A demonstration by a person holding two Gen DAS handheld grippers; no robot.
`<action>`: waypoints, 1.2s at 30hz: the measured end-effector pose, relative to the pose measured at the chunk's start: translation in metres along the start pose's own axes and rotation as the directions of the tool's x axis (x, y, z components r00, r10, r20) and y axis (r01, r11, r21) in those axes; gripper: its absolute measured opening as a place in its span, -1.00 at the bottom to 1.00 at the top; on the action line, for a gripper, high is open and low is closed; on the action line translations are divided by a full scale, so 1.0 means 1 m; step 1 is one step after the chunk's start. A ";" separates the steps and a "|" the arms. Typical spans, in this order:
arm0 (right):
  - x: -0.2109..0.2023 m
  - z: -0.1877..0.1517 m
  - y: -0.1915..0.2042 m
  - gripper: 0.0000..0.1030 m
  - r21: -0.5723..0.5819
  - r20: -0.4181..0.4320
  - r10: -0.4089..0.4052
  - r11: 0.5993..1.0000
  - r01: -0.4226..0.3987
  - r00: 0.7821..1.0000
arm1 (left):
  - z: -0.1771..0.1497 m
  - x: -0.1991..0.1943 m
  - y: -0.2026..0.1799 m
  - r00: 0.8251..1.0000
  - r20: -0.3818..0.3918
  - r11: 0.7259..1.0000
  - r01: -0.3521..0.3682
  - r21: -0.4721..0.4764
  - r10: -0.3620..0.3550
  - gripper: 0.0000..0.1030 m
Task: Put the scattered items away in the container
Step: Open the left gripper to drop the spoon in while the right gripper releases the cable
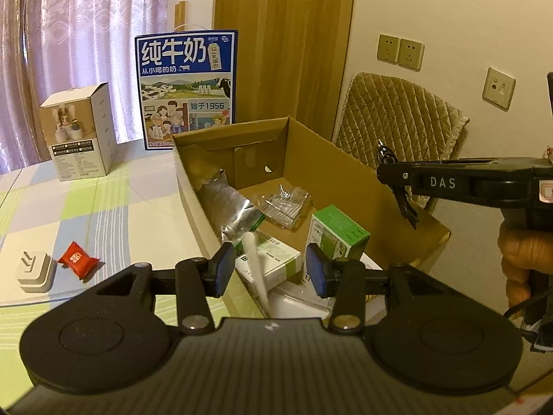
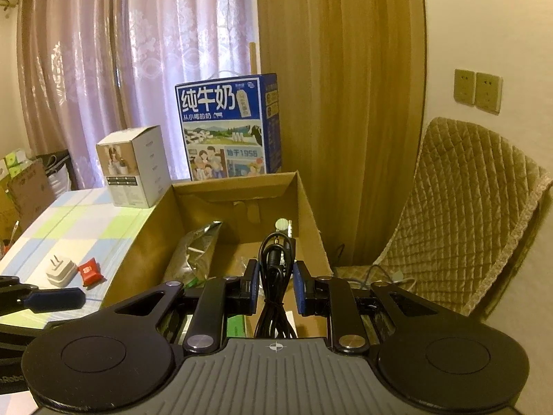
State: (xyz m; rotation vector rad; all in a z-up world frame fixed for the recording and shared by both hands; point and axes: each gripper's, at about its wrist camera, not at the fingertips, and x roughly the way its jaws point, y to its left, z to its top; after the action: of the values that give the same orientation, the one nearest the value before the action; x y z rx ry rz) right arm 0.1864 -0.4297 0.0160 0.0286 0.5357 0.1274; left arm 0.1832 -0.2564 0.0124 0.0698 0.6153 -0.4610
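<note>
Black tongs of the left hand [image 1: 268, 269] stand slightly open over the cardboard box [image 1: 193, 186], their blue pads clear of a white stick [image 1: 255, 269] lying between them on a green-and-white carton [image 1: 273, 259]. Right tongs [image 2: 275, 285] are clamped on a coiled black audio cable [image 2: 276, 263] above the same box. On the checked counter [image 1: 103, 214] to the left lie a white plug adapter [image 1: 34, 271] and, just beside it, a red candy [image 1: 78, 259].

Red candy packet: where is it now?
The red candy packet lies on the checked tablecloth, left of the cardboard box in the left wrist view, beside the white plug adapter.
</note>
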 end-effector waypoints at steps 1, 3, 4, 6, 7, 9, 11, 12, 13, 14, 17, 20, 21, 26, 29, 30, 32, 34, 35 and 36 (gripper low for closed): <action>0.000 0.000 0.000 -0.66 0.004 -0.004 0.002 1.000 -0.002 1.000 | -0.001 -0.001 0.001 1.000 0.001 1.000 -0.001 -0.002 0.001 -0.21; 0.000 -0.001 -0.001 -0.58 0.007 -0.004 0.009 1.000 -0.009 1.000 | -0.002 -0.003 0.002 1.000 0.001 1.000 -0.002 -0.008 0.002 -0.21; -0.001 -0.001 -0.001 -0.54 0.006 0.001 0.006 1.000 -0.006 1.000 | -0.002 -0.003 0.003 1.000 0.001 1.000 -0.002 -0.010 0.002 -0.21; -0.003 0.000 -0.002 -0.19 0.014 0.011 0.002 1.000 -0.002 1.000 | -0.004 -0.006 0.005 1.000 0.004 1.000 -0.004 -0.011 0.004 -0.19; -0.005 0.000 -0.004 -0.09 0.025 0.017 0.003 1.000 -0.004 1.000 | -0.005 -0.007 0.006 1.000 0.005 1.000 -0.006 -0.012 0.006 -0.18; -0.008 0.001 -0.004 -0.01 0.033 0.027 0.004 0.999 -0.005 1.000 | -0.007 -0.009 0.008 1.000 0.006 1.000 -0.010 -0.015 0.010 -0.13; -0.012 0.002 -0.004 -0.01 0.033 0.034 -0.001 0.999 0.000 0.999 | -0.009 -0.012 0.010 1.000 0.007 1.000 -0.014 -0.016 0.014 -0.13; -0.014 0.003 -0.005 0.00 0.035 0.037 -0.002 0.999 0.000 0.999 | -0.010 -0.013 0.011 1.000 0.007 1.000 -0.016 -0.018 0.016 -0.12; -0.016 0.003 -0.005 0.00 0.039 0.039 -0.003 0.999 0.001 0.999 | -0.011 -0.015 0.013 1.000 0.007 1.000 -0.019 -0.021 0.020 -0.12; -0.018 0.003 -0.005 0.02 0.043 0.040 -0.003 0.999 0.001 0.999 | -0.012 -0.016 0.015 1.000 0.006 0.999 -0.022 -0.025 0.022 -0.11; -0.024 0.004 -0.004 0.05 0.051 0.041 -0.005 0.999 0.003 0.999 | -0.015 -0.022 0.019 1.000 0.008 0.999 -0.028 -0.037 0.028 -0.10; -0.033 0.004 -0.001 0.10 0.058 0.047 -0.002 0.998 -0.001 0.999 | -0.018 -0.030 0.022 0.999 0.010 0.999 -0.034 -0.039 0.034 -0.08; -0.037 0.005 0.001 0.12 0.061 0.051 0.000 0.998 -0.003 0.999 | -0.019 -0.033 0.023 0.999 0.013 0.998 -0.037 -0.041 0.037 -0.05; -0.055 0.004 0.013 0.21 0.077 0.066 0.023 0.997 -0.028 0.998 | -0.025 -0.054 0.030 0.998 0.020 0.998 -0.055 -0.035 0.056 0.00; -0.065 0.003 0.024 0.28 0.088 0.068 0.047 0.995 -0.053 0.997 | -0.030 -0.067 0.038 0.997 0.014 0.997 -0.077 -0.032 0.077 0.03; -0.069 0.002 0.029 0.30 0.089 0.069 0.054 0.994 -0.060 0.996 | -0.032 -0.072 0.041 0.996 0.014 0.996 -0.087 -0.034 0.087 0.09; -0.074 0.000 0.039 0.31 0.085 0.069 0.071 0.993 -0.077 0.995 | -0.035 -0.083 0.047 0.994 0.014 0.994 -0.105 -0.039 0.106 0.18; -0.080 -0.001 0.049 0.33 0.081 0.067 0.089 0.992 -0.094 0.994 | -0.039 -0.093 0.055 0.992 0.012 0.991 -0.124 -0.045 0.125 0.24; -0.082 -0.002 0.055 0.33 0.079 0.067 0.099 0.991 -0.104 0.993 | -0.041 -0.098 0.058 0.991 0.009 0.990 -0.133 -0.048 0.134 0.27; -0.085 -0.004 0.060 0.34 0.080 0.067 0.108 0.990 -0.113 0.992 | -0.043 -0.103 0.061 0.990 0.007 0.988 -0.142 -0.053 0.142 0.28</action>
State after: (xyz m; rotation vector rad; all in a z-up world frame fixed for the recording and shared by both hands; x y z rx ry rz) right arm 0.1053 -0.3814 0.0596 0.1437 0.4770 0.2119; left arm 0.1123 -0.1519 0.0319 0.0612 0.6072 -0.3070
